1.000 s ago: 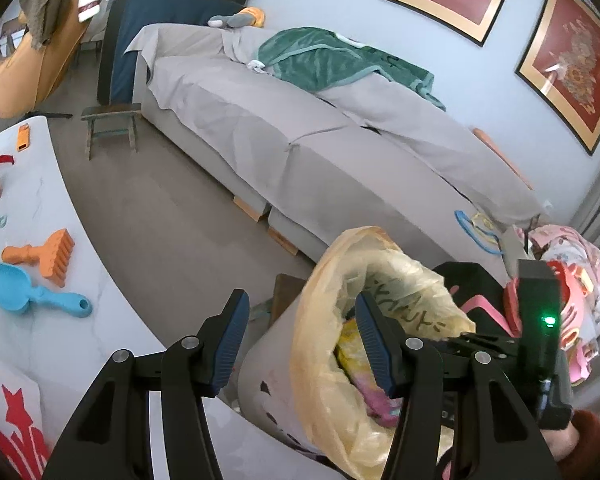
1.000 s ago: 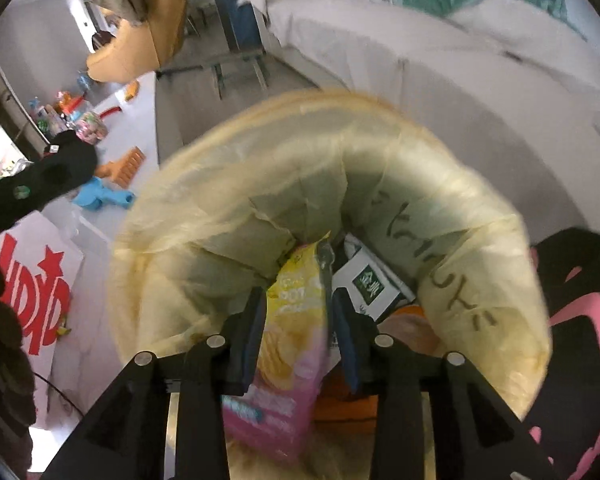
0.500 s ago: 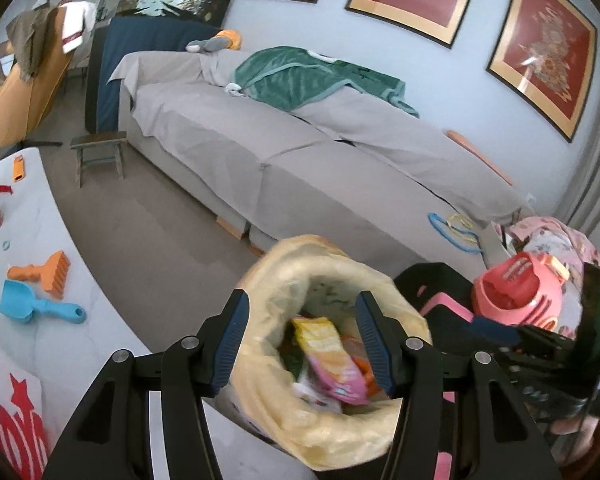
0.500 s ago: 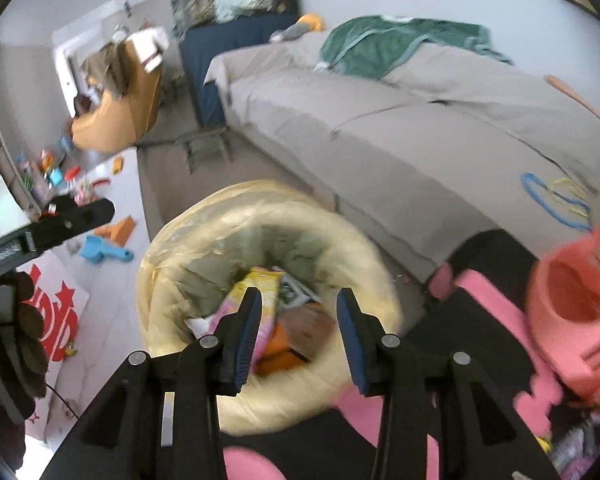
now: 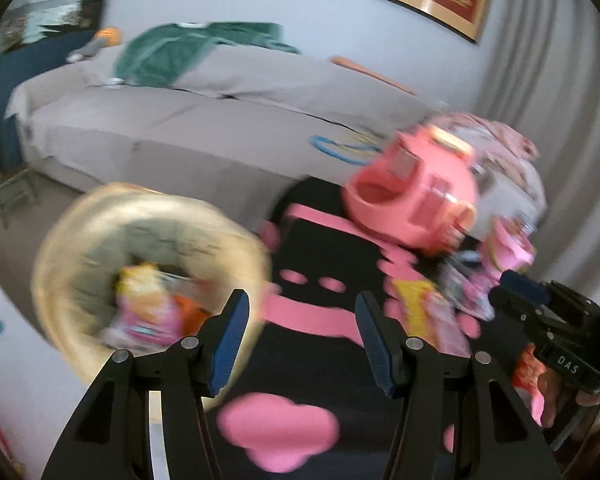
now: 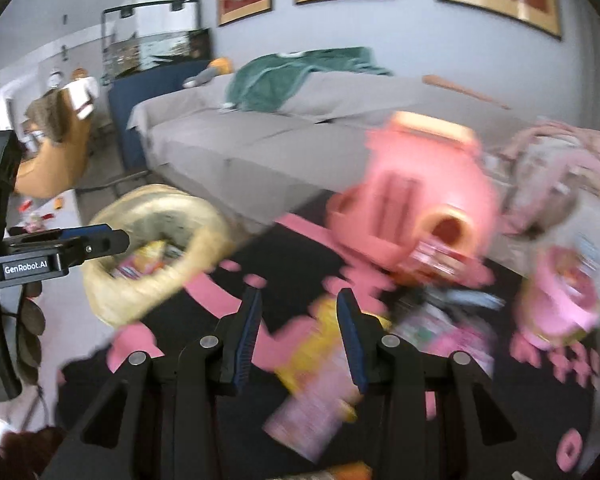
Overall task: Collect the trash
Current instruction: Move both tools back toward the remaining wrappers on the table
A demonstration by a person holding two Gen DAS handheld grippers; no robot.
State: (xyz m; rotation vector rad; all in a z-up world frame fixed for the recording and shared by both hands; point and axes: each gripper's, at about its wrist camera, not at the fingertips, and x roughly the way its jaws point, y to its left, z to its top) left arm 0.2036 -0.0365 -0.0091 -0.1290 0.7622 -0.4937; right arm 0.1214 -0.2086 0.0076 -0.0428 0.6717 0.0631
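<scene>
The bin lined with a yellow bag point(image 5: 56, 276) stands at the left and holds a yellow-pink snack packet point(image 5: 144, 304) among other wrappers. My left gripper point(image 5: 300, 300) is open and empty over the black and pink play mat point(image 5: 324, 248), just right of the bin. My right gripper point(image 6: 299, 296) is open above another yellow-pink packet point(image 6: 320, 364) lying on the mat; its pads do not touch it. That packet point(image 5: 416, 304) also shows in the left wrist view, close to the right gripper point(image 5: 520, 288). In the right wrist view the bin point(image 6: 204, 220) is at left, behind the left gripper point(image 6: 96, 240).
A pink toy basket point(image 5: 412, 200) lies on its side at the mat's far edge, with more pink toys and wrappers point(image 6: 564, 296) to its right. A long grey sofa point(image 5: 180, 120) runs behind. A white table edge point(image 5: 4, 360) is at left. The picture is motion-blurred.
The right gripper let go of a snack packet into the bin and lifted out. Both grippers then swung right, from the bin to over the mat and the litter there.
</scene>
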